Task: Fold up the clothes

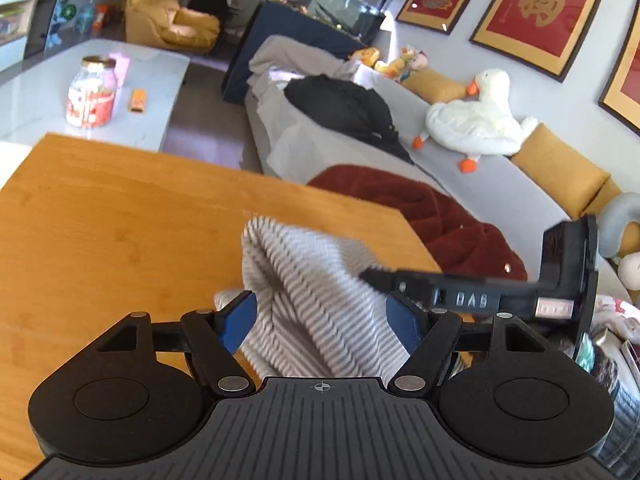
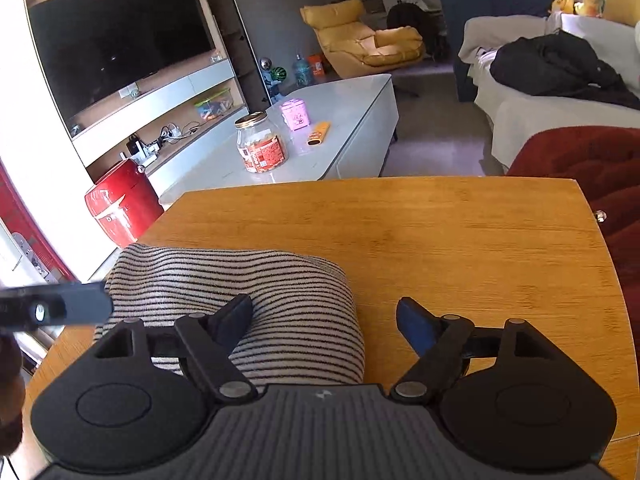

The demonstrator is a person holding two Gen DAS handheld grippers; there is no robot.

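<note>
A grey-and-white striped garment (image 1: pixel 320 280) lies bunched on the wooden table (image 1: pixel 120 220). My left gripper (image 1: pixel 324 312) has a thick fold of it between its blue pads, and the cloth fills the gap and touches both. The right gripper (image 1: pixel 400 280) comes in from the right with a fingertip at the cloth. In the right wrist view the garment (image 2: pixel 240 280) is a rounded bundle near the table's (image 2: pixel 460 240) left front. My right gripper (image 2: pixel 324 304) stands open: its left finger is over the cloth, its right one over bare wood. The left gripper (image 2: pixel 80 304) is at the bundle's left end.
A dark red blanket (image 1: pixel 420 200) lies past the table's far right corner, by a grey sofa (image 1: pixel 460 160) with a black garment and a plush duck (image 1: pixel 476 120). Beyond the table stands a white coffee table (image 2: pixel 352 112) with a jar (image 2: pixel 260 144). A red box (image 2: pixel 116 200) stands at the left.
</note>
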